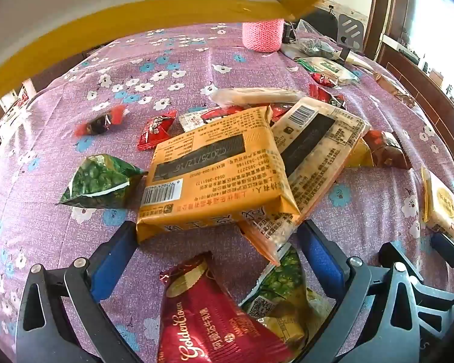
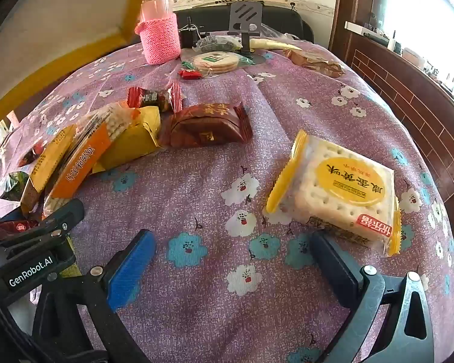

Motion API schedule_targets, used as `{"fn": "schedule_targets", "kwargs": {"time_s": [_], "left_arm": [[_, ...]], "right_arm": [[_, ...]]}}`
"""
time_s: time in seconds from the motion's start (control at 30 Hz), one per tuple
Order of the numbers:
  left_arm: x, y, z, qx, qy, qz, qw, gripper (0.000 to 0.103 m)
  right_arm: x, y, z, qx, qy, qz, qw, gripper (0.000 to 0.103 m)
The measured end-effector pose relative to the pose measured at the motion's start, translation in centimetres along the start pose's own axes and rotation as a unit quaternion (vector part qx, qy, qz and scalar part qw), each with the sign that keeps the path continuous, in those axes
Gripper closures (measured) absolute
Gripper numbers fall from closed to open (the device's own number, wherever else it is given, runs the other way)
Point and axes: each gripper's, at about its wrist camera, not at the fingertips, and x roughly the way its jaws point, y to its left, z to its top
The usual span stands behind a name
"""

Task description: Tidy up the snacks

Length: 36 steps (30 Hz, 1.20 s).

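A pile of snack packets lies on the purple flowered tablecloth (image 1: 75, 133). In the left wrist view an orange cracker pack (image 1: 215, 169) lies on a paler cracker pack (image 1: 320, 148), with a red GoldenCrown packet (image 1: 218, 317) and green pea bags (image 1: 100, 181) close by. My left gripper (image 1: 218, 242) is open, its blue pads either side of the orange pack's near edge. In the right wrist view a yellow-edged cracker pack (image 2: 336, 193) lies just beyond my open, empty right gripper (image 2: 230, 245). A brown pastry packet (image 2: 208, 125) lies further back.
A pink knit-sleeved bottle (image 2: 160, 30) stands at the far edge beside a grey phone stand (image 2: 245, 18) and more packets (image 2: 218, 59). Small red candies (image 1: 156, 128) are scattered on the cloth. A brick-pattern wall (image 2: 408, 90) runs along the right.
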Motion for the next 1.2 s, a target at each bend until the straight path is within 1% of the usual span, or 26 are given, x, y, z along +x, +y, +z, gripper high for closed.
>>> {"fn": "schedule_targets", "kwargs": {"time_s": [0.03,1.2], "left_arm": [[-0.01,0.01,-0.01,0.0,-0.001,-0.001,1.0,0.0],[0.04,0.0,-0.01,0.001,0.001,0.0,1.0,0.0]], "right_arm": [[-0.02,-0.06,0.0,0.006,-0.002,0.008,1.0,0.0],[0.01,-0.02,0.05,0.004,-0.003,0.005,1.0,0.0]]}}
